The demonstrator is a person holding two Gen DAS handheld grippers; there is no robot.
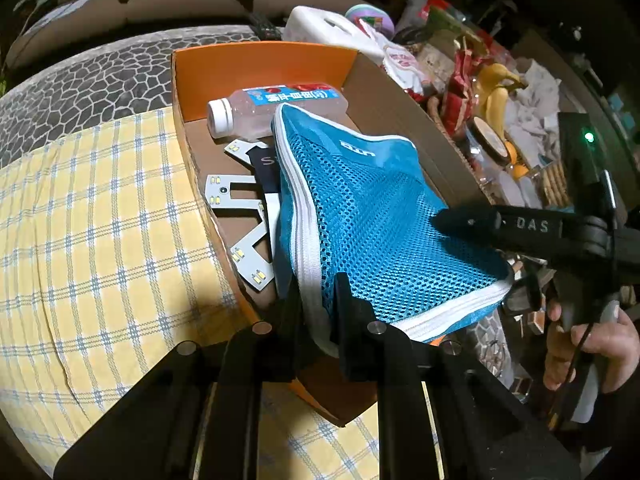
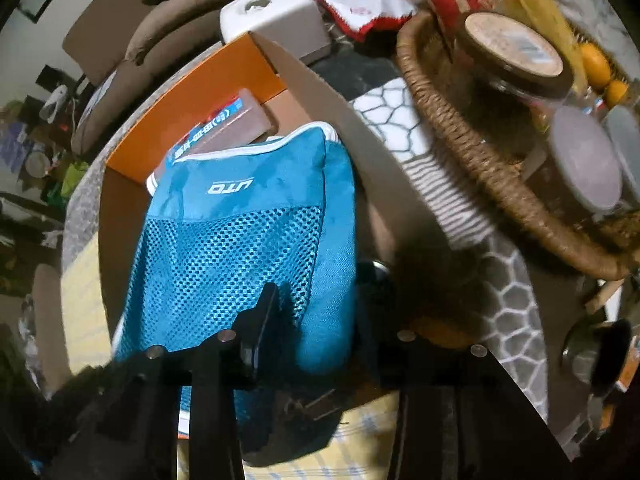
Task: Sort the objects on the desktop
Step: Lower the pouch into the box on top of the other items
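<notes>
At the near rim of the cardboard box (image 1: 256, 64), the left gripper (image 1: 320, 300) pinches the blue mesh pouch (image 1: 360, 208) by its zipper edge; the right gripper (image 2: 316, 312) stands unclenched around its corner. Best release only once the pouch lies flat inside, beside the bottle (image 1: 256, 108).
</notes>
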